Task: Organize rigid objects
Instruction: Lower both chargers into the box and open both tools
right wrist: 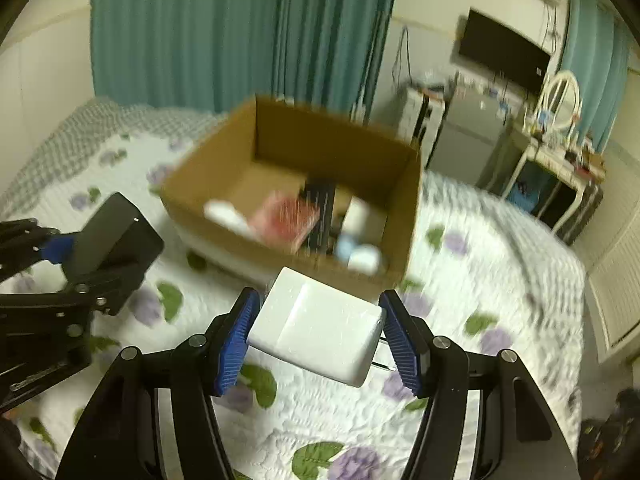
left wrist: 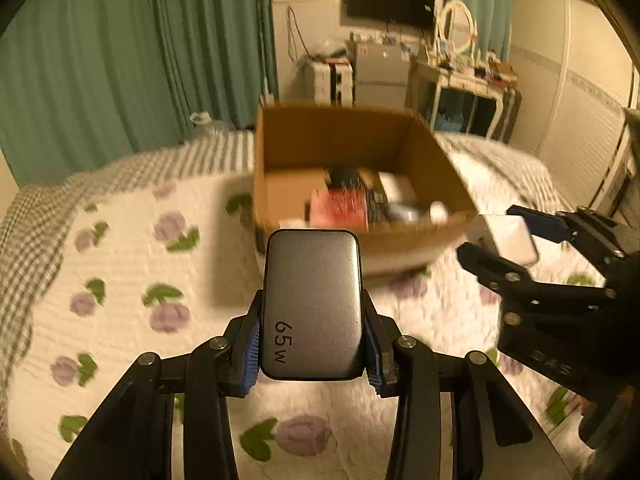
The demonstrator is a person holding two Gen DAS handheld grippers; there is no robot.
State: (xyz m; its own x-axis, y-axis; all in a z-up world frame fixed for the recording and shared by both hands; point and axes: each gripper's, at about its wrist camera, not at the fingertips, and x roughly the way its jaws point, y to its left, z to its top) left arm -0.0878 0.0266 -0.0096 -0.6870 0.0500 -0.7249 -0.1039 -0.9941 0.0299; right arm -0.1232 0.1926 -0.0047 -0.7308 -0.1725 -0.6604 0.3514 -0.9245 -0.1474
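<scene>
Between the blue pads of our left gripper [left wrist: 312,344] sits a grey charger [left wrist: 313,304] marked "65 W", clamped on its two long sides; its lower end lies level with the pads and the rest juts forward past the fingertips, up and away from the bed. In the right wrist view the same block shows dark, held in the left gripper [right wrist: 80,256] at the left edge of the frame.

Our right gripper [right wrist: 320,340] holds a white adapter [right wrist: 316,330], turned askew between the fingers. The left pad [right wrist: 236,344] presses its near-left corner, and the right pad [right wrist: 400,344] meets its far-right edge, where a thin metal prong pokes out beside the finger. From the left wrist view, the white adapter [left wrist: 506,238] sits in the right gripper [left wrist: 508,236] just off the near-right corner of the box.

Under both grippers lies the bed's quilt [right wrist: 480,280], white with purple flowers and green leaves.

Just beyond the fingertips stands an open cardboard box [left wrist: 304,140] on the quilt. Inside it we see a red package [left wrist: 340,206], a dark box [left wrist: 348,178] and some white items, all blurred.

Farther off hang green curtains [left wrist: 120,60], and against the back wall stand a small fridge [left wrist: 380,72], a cluttered dressing table [left wrist: 464,80] and a dark wall-mounted screen [left wrist: 390,0].
</scene>
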